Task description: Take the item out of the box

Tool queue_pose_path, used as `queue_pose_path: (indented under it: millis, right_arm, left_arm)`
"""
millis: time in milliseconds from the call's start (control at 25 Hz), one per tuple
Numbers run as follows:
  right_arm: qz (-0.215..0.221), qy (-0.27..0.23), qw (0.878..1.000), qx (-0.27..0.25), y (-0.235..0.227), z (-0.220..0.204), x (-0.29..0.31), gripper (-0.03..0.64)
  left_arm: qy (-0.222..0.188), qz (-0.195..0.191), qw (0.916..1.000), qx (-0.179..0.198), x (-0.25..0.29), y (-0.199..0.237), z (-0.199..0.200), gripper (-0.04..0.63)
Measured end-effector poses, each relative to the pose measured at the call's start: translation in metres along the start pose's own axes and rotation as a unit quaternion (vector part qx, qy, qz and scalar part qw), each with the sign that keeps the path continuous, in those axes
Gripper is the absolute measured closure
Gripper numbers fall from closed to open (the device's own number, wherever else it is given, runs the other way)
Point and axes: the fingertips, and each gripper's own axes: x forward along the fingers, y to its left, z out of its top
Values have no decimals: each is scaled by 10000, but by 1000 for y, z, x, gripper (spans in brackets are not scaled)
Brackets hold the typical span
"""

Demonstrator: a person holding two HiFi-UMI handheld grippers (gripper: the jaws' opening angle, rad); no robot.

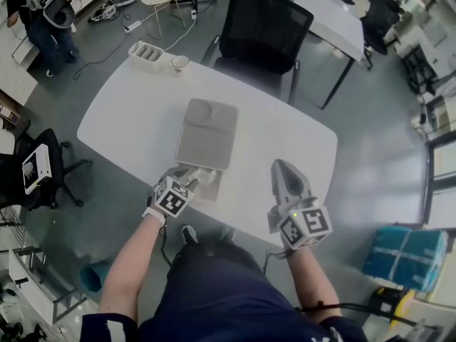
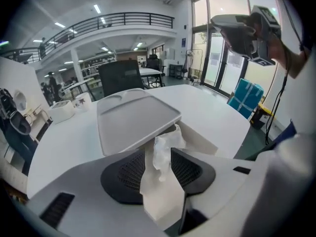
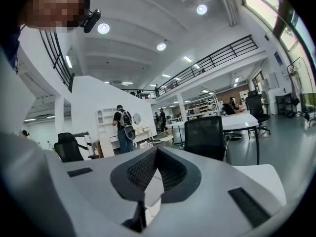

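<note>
tissue (image 2: pixel 163 154) – poking from grey box (image 2: pixel 136 120)

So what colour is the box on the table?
Pale grey box, clearest in the left gripper view.

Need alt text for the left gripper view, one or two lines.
A white tissue stands between the left gripper's parted jaws, trailing from the near end of a flat grey box on a white table. The right gripper is held up at upper right.

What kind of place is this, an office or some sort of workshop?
Probably a large open-plan office or lab hall: white tables with black mesh office chairs, a railed mezzanine overhead, and tall windows.
</note>
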Motion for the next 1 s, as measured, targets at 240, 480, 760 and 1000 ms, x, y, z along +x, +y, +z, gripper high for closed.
queue_pose_path:
  millis: [240,480,760,1000]
  right_arm:
    - [-346,81,9993,71,-3,-10,-6,609]
    - [-482,61,9988,111,-3,-10,-7,609]
    - [-395,65,9992,97,8,-11,-2,609]
    - [-255,37,9997,13,19,-4,7,609]
  left_arm:
    - [449,-238,9966,652,21,-8,-5,426]
    - [439,-465,9948,787,19,-13,-1,540]
    - [189,-421,9960,760,2,-11,7,554]
    - [-299,-243,9990,232,-28,4,19,560]
